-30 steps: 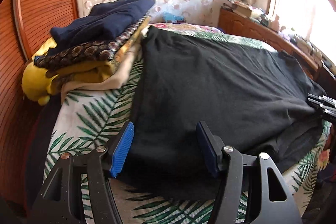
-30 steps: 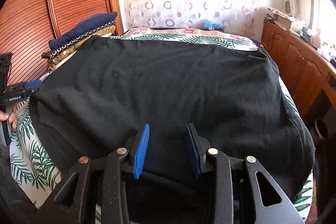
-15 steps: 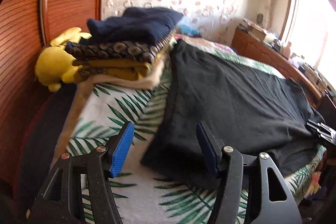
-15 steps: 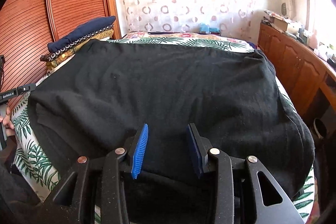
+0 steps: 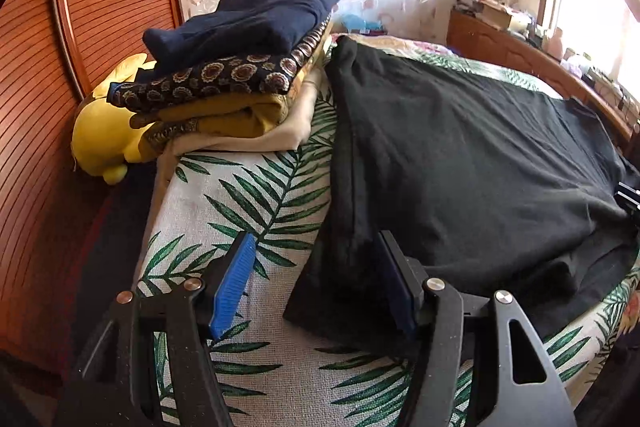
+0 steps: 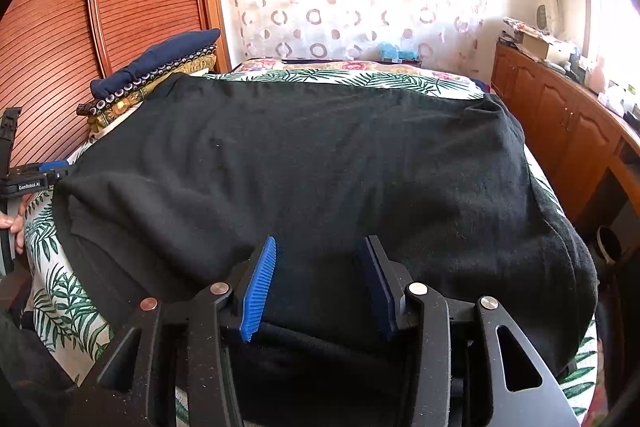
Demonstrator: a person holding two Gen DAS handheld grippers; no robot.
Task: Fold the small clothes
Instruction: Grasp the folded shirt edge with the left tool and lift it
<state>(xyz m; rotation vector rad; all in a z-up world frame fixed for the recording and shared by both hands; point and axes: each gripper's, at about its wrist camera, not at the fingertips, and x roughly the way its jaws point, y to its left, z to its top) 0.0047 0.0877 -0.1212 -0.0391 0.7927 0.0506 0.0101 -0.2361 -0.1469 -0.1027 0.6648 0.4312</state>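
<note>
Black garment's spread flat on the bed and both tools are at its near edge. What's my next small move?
Probably ease the left tool down over the near-left corner of the black garment and close. That corner lies between its open jaws, ungripped. The right tool, whose jaws have just been opening, hovers over the near hem.

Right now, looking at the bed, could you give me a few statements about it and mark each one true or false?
1. A black garment lies spread across the bed. True.
2. The folded stack has a yellow piece on top. False: a navy piece tops it.
3. The bedsheet has a green leaf print. True.
4. The left tongs are clamped on the stack. False: they are open over the garment's near corner.
5. The right tongs are open above the black garment. True; they have just been opening.
</note>
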